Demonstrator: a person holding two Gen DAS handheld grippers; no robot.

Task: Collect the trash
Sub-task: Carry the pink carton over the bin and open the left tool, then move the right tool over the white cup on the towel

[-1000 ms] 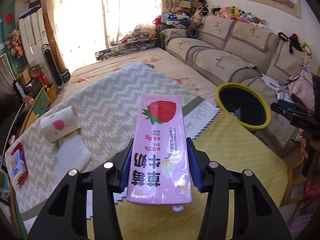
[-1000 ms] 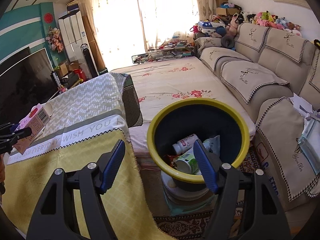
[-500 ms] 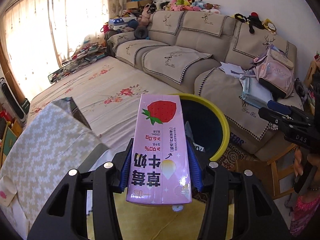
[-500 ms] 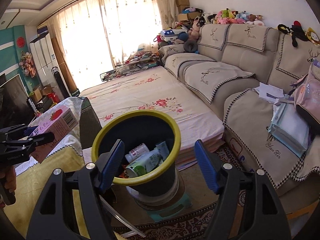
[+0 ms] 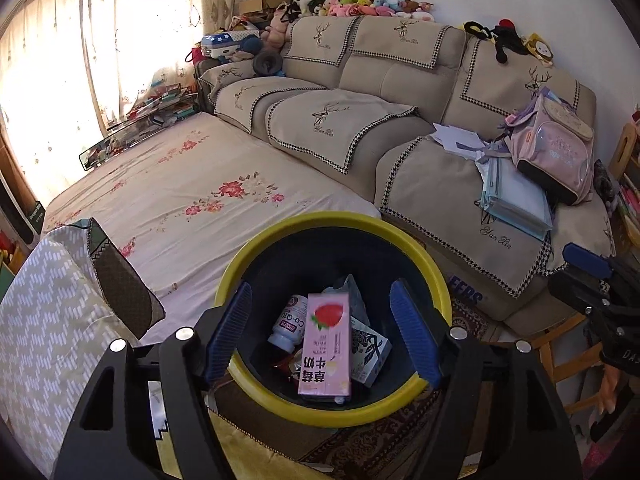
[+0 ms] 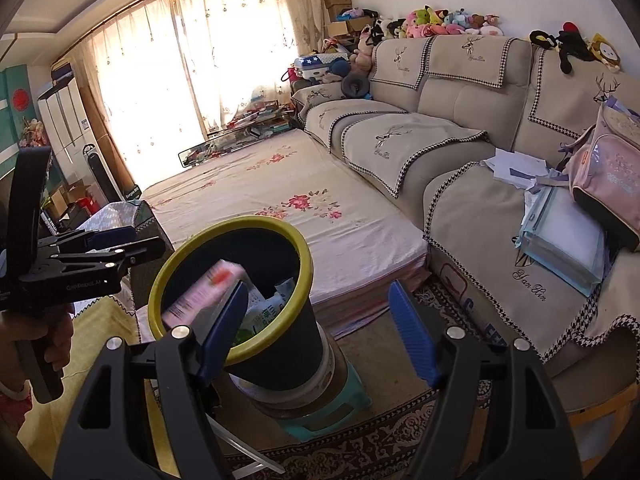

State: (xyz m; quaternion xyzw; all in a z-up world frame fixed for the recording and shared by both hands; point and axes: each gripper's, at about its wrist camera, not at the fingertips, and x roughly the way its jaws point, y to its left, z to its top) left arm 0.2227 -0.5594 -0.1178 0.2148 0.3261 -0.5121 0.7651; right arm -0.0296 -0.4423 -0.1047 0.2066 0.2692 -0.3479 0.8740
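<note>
- The pink strawberry milk carton point(image 5: 326, 346) is inside the bin, free of any grip, strawberry end pointing away in the left wrist view; in the right wrist view it point(image 6: 204, 294) is a tilted, motion-blurred shape just under the rim.
- The trash bin point(image 5: 280, 394) is dark with a yellow rim point(image 6: 230, 354), upright, and stands on a small green stool.
- Under the carton lie a white bottle point(image 5: 289, 324), a patterned box point(image 5: 370, 350) and other wrappers.

Home living rm: beige sofa point(image 5: 400, 92) w/ plush toys point(image 5: 360, 2) on top, floral-sheet mattress point(image 5: 192, 200), curtained window point(image 6: 192, 72), kid's pink backpack point(image 5: 556, 152).
</note>
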